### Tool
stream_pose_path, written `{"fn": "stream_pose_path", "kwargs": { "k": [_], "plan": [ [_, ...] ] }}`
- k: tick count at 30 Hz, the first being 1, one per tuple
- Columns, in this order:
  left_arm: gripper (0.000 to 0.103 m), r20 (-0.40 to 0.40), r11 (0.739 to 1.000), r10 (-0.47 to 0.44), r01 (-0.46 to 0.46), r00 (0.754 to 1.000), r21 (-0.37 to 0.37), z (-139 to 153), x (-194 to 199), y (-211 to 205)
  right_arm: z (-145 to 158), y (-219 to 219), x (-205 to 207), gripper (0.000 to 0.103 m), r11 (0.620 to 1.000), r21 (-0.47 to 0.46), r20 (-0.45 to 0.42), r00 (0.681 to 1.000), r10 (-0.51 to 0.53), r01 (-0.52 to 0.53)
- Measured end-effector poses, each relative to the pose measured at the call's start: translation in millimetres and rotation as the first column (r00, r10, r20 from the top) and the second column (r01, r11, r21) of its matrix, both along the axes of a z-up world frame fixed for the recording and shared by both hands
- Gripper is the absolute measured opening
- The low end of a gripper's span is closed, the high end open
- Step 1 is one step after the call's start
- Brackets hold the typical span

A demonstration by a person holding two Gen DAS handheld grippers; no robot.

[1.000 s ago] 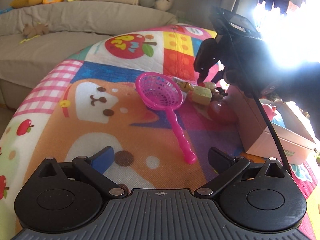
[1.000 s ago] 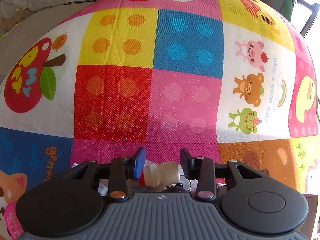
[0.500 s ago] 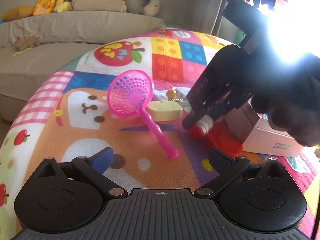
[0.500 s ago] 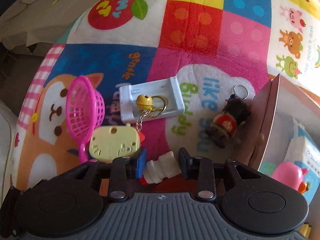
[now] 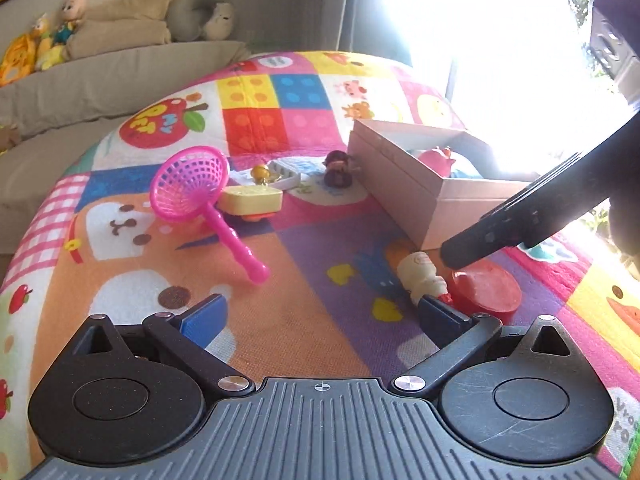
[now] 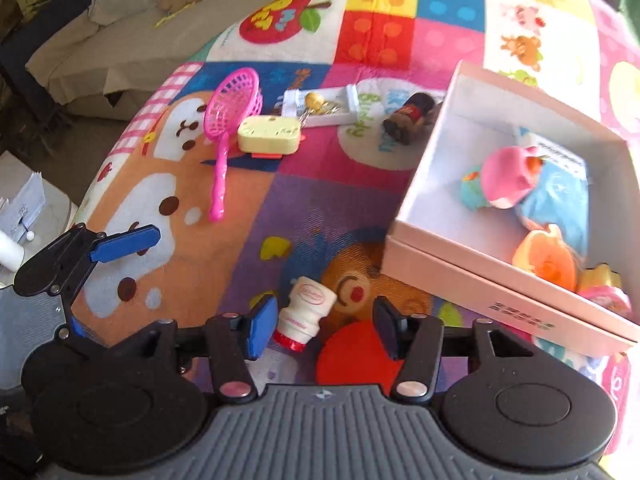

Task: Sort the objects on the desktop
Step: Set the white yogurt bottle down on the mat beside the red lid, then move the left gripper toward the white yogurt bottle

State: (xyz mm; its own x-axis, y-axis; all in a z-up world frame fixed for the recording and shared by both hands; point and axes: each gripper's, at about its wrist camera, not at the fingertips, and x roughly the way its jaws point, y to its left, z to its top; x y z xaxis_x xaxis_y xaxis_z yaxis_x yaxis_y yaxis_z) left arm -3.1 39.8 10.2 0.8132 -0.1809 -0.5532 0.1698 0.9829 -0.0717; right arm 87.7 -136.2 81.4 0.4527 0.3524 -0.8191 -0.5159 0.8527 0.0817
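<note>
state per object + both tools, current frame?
left tool: open, empty
right tool: open, around nothing
small bottle: released, lying on the mat by the red disc
pink box: open, toys inside
pink strainer: on the mat, rim tilted up

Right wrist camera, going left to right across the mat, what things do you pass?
Pink strainer → yellow toy block → small white bottle → brown figure keychain → pink box.
</note>
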Motion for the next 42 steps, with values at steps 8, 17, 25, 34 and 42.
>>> {"fn": "stream_pose_path", "kwargs": {
  "k": [8,17,25,34,42],
  "plan": [
    [0.103,-0.028,0.997,0.011,-0.009,1.000,0.075,-2,2,-13,11,-102,-19,0.103,0.922,0.152,0.313,0.868,-0.386,0.355],
    [0.103,-0.052,0.997,-0.007,0.011,0.999,0.074,-4,-3,-21,-38,-153,51,0.103,0.783,0.360,0.044,0.829,-0.557,0.507],
    [0.103,-0.082,0.999,0.011,-0.007,0.997,0.047,-6,1,-16,-33,-115,14,0.103,0.869,0.330,0.142,0.891,-0.432,0.369],
    [0.103,-0.055,0.997,-0.062,0.065,0.997,0.044,1,9,-25,-54,-90,-63,0.103,0.954,0.120,0.261,0.919,-0.296,0.274],
    [0.103,-0.075,0.962,-0.273,0.273,0.959,-0.001,-2,47,-58,-77,-109,-57,0.103,0.914,0.183,0.155,0.907,-0.391,0.363]
  ]
}}
